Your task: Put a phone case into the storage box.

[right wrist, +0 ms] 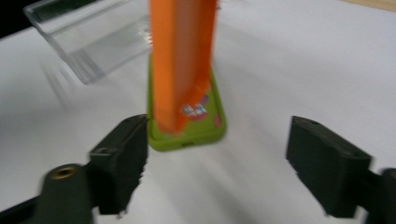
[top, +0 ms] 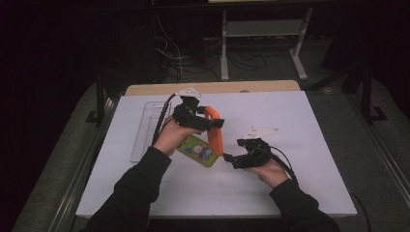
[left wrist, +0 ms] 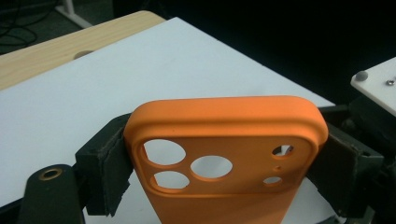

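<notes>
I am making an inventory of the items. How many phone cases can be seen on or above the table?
2. The orange phone case is held upright, clamped in the left gripper. The green phone case lies flat on the white table under it, beside the clear tray.

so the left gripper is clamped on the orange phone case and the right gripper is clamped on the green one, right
Not quite. The left gripper is clamped on the orange phone case, but the right gripper is open, its jaws apart and short of the green phone case, as the right gripper view shows.
</notes>
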